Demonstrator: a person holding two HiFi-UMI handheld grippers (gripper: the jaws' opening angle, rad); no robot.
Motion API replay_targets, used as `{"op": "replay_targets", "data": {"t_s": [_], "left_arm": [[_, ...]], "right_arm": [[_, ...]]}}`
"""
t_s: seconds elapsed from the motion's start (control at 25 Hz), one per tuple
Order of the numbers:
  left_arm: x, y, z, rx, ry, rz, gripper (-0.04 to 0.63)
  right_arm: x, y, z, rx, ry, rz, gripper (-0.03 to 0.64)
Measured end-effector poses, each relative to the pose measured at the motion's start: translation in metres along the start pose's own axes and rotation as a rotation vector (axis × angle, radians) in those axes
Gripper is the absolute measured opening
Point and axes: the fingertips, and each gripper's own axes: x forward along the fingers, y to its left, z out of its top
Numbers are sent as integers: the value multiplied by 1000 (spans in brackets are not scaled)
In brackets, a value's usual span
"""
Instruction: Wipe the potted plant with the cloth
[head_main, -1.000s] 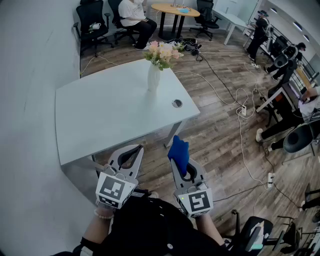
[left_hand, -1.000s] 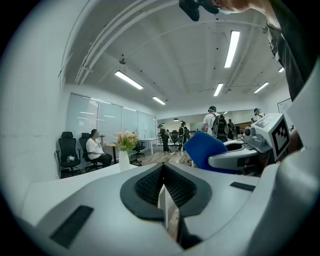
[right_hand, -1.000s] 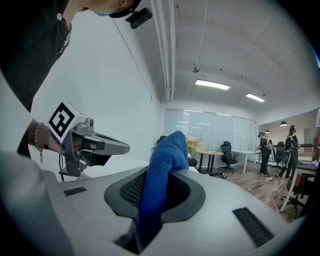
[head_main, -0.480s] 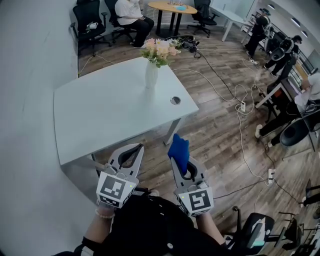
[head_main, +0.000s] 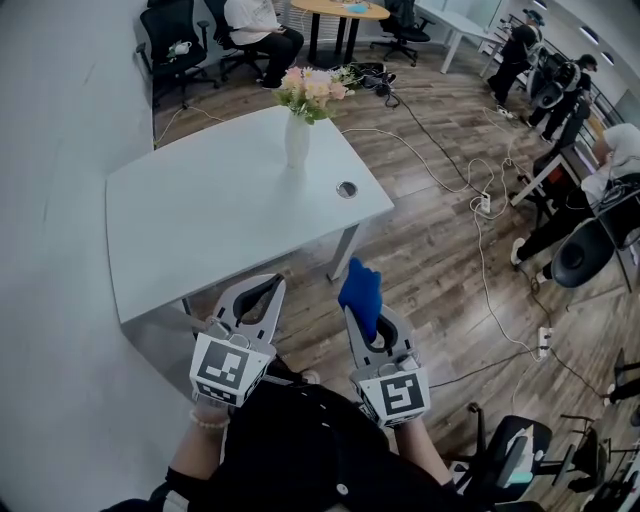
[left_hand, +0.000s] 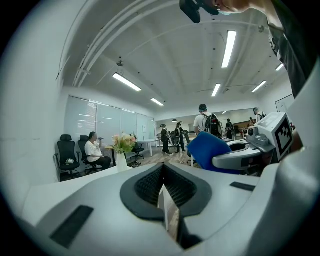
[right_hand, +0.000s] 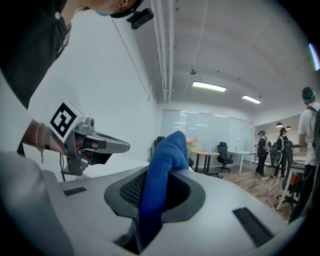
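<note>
Just off the near edge of the table, the left claw is pressed together and empty, while the right claw pinches a blue cloth. Farther off, the white vase of pink flowers stands upright near the table's far edge.

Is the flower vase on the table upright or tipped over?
Upright: the vase stands on its base on the white table, flowers above it.

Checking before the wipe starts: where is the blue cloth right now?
In the head view the blue cloth sits pinched in the right hand-held gripper, low centre, over the floor off the white table's near edge, short of the flower vase.
</note>
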Motion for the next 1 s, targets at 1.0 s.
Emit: {"op": "replay_targets", "data": {"t_s": [1.0], "left_arm": [[65,4,16,40,-19,-88,14]], "right_arm": [[19,-52,-19,51,44,-57,86]]}}
